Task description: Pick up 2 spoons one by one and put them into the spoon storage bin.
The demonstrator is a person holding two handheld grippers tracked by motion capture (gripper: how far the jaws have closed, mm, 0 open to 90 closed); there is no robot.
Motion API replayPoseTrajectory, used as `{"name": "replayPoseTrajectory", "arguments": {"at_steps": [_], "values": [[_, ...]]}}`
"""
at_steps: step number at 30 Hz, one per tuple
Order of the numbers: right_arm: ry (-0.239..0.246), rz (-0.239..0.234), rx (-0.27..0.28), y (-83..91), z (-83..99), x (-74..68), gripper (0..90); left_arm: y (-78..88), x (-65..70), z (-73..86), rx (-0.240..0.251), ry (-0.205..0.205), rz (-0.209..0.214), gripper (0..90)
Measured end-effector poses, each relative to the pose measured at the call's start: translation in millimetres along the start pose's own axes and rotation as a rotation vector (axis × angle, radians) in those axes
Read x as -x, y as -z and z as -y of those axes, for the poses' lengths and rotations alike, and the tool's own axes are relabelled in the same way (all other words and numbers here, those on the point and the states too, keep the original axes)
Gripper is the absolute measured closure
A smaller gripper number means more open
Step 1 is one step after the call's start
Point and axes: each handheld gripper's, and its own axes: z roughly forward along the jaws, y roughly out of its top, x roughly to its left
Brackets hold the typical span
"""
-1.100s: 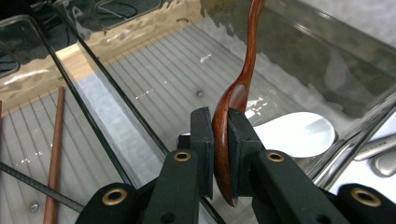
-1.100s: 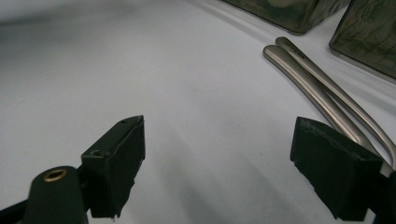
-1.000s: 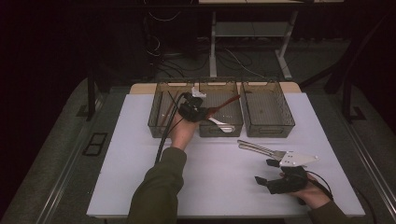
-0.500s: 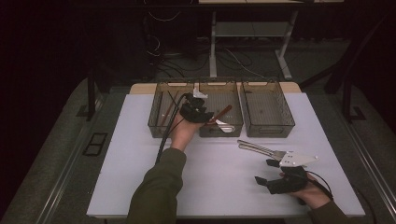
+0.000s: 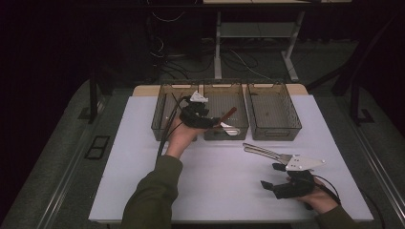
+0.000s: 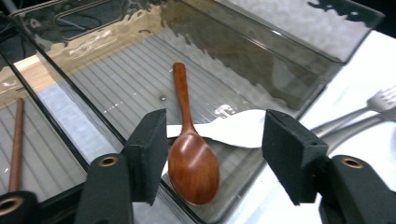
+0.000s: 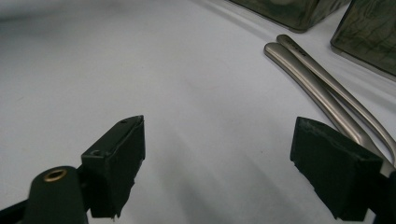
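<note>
Fingers (image 6: pixel 145 161) parted, wooden spoon (image 6: pixel 192 163) lying loose between.

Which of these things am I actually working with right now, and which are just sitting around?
In the job:
- wooden spoon, lying in the middle bin, between the open jaws of the left gripper, which have just been opening
- metal utensils on the table, beside the open right gripper

Lying about:
- white spoon under the wooden spoon
- brown stick in the left bin
- right bin
</note>
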Motion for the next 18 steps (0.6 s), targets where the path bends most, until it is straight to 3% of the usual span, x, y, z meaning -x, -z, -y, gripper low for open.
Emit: {"name": "replayPoseTrajectory", "arguments": {"at_steps": [10,18], "values": [[0.004,-0.001,0.032,0.9,-0.8,-0.1,17.7,20.4,11.3,15.8,0.028,-0.047,0.05,28.7],[0.01,0.0,0.023,0.4,-0.5,-0.4,17.7,42.5,25.4,35.1,0.036,-0.084,0.082,22.7]]}}
